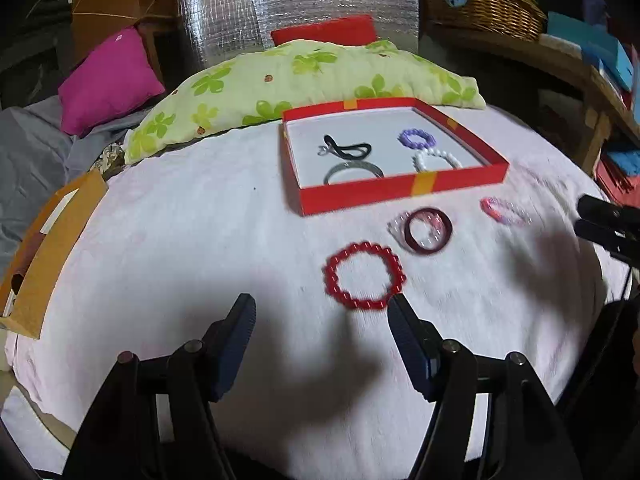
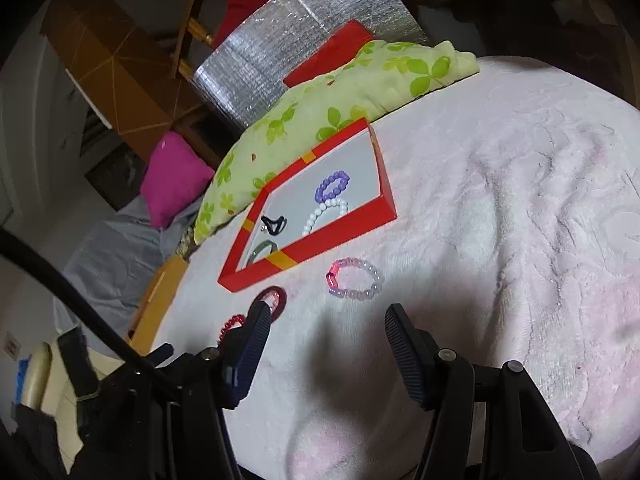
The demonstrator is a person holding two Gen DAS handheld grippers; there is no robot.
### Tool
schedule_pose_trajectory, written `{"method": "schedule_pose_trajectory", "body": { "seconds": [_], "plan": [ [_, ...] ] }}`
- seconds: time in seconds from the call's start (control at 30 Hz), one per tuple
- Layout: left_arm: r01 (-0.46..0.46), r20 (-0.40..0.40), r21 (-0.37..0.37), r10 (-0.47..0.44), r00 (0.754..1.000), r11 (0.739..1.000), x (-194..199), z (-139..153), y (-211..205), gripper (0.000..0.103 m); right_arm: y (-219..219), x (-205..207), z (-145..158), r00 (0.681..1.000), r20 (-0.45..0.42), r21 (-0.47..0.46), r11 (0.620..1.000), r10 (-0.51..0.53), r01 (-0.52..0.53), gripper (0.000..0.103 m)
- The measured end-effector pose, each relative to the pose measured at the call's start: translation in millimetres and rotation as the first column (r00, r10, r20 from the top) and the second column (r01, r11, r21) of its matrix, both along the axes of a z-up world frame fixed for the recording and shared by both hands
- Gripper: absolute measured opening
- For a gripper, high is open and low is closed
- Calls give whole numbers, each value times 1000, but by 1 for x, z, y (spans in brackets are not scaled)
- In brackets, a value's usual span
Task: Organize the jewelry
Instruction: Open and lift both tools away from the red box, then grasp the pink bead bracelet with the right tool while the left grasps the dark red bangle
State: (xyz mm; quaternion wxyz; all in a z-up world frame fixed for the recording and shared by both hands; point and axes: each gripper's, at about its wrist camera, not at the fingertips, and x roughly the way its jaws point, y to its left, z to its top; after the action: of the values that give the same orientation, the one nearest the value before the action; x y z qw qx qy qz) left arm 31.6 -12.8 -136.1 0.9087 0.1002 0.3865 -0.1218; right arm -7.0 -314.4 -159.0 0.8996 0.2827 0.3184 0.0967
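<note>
jewelry pieces lie in two groups on a pale pink fleece blanket [image 1: 180, 240] spread over what looks like a bed. inside the red box [image 1: 400, 188]: a purple bead bracelet [image 1: 418, 138], a white bead bracelet [image 1: 436, 159], a grey bangle [image 1: 352, 172] and a black looped piece [image 1: 346, 148]. outside it, on the blanket just in front of the box's near wall: a red bead bracelet [image 1: 364, 276], a dark red bangle [image 1: 428, 231] overlapping a small clear piece that is too blurred to name, and a pink-and-lilac bead bracelet [image 2: 356, 279]. a green leaf-print pillow [image 1: 304, 76] lies behind the box.

left hand-held gripper [image 1: 322, 310]: jaws spread wide, nothing between them, poised above the blanket with the red bead bracelet just ahead of its right-hand finger. right hand-held gripper [image 2: 326, 322]: jaws likewise apart and empty, with the pink-and-lilac bracelet just ahead of the gap; its tip also shows at the right edge of the left wrist view.

step in hand, as judged: the approach to the loose pieces, with four items already boxed and at least three left outside. the next move would call for each gripper to centre on its nearest bracelet, descend until one finger is inside the ring and one outside, and close on the beads. the soft pile may let the pads sink or snag, so a shallow, steady descent seems advisable.
</note>
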Motion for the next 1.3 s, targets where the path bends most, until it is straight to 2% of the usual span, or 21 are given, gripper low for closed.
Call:
{"method": "schedule_pose_trajectory", "body": {
  "seconds": [0.1,0.3,0.67,0.97,1.1,1.27,1.3],
  "plan": [
    [-1,-10,11,1,1000,1000,2,-4,-1,70,4,4,-3,1000,-1,-15,1000,11,-11,64],
    [-58,-35,-23,58,998,998,12,-9,6,70,5,9,-6,1000,5,-31,999,-8,8,64],
    [-46,-15,8,47,999,999,13,-11,-2,70,6,11,-6,1000,11,-60,998,-18,19,64],
    [-51,-24,11,52,998,999,20,-12,-3,70,11,35,-9,1000,-5,-82,996,-20,20,64],
    [-48,-21,27,49,999,998,21,-13,-7,70,19,42,-8,1000,-1,-124,992,-10,10,64],
    [-34,-10,44,34,999,998,19,-12,-12,70,21,58,-16,998,-52,-163,986,-29,20,63],
    [-31,-10,47,31,999,998,19,-12,-13,70,21,64,-21,996,-81,-166,986,-34,20,59]
  ]
}}
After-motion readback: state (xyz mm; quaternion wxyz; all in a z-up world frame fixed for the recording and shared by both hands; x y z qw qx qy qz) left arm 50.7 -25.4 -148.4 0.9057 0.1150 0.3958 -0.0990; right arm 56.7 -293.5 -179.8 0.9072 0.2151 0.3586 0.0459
